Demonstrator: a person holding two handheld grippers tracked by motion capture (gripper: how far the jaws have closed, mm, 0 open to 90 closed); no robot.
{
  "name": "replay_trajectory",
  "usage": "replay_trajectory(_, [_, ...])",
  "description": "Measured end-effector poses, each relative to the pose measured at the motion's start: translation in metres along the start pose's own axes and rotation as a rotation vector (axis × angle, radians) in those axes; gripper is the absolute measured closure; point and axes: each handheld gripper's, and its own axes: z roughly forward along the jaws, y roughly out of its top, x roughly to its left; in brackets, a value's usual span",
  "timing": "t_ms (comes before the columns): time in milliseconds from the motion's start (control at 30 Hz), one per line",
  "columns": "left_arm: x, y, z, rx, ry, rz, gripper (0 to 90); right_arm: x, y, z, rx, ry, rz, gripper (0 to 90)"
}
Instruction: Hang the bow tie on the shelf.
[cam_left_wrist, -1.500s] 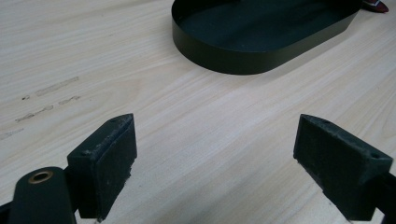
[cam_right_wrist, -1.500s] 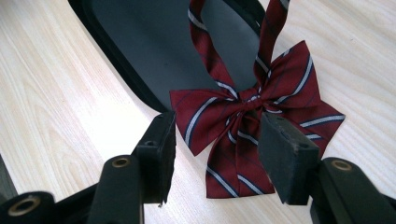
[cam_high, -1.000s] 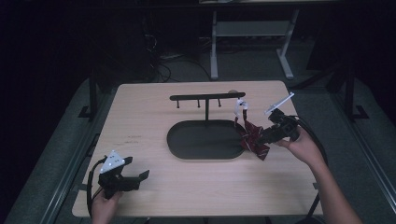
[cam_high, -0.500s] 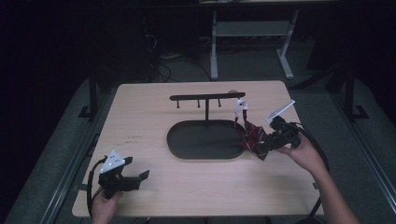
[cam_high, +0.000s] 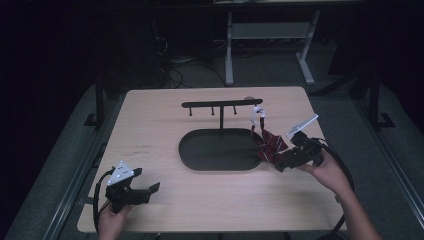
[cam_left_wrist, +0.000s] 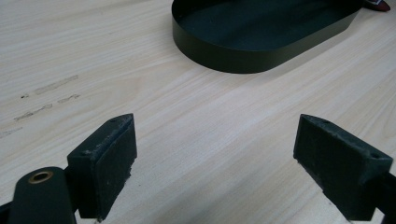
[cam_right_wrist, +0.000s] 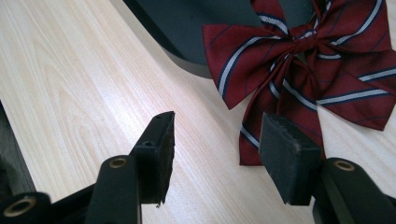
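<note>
The right gripper (cam_high: 283, 163) has moved toward the person and down. One second ago it was raised beside the bow tie (cam_high: 269, 143), near the right end of the tray (cam_high: 200, 152). Half a second ago it sat lower and nearer the table's (cam_high: 155, 120) front. Now it lies low over the tabletop, just beside the bow tie's near edge, with the right hand (cam_high: 327, 170) drawn back with it. In the right gripper view its jaws stand apart, nothing between them, one tail of the bow tie just ahead of the right-hand pad (cam_right_wrist: 284, 154). The bow tie's outline appears slightly altered; the detail is too small to confirm.
</note>
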Motion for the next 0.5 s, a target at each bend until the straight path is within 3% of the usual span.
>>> replay_trajectory(500, [0.000, 0.000, 0.001, 0.007, 0.000, 0.006, 13.1, 0.004, -0.023, 0.007, -0.021, 0.010, 0.001, 45.1])
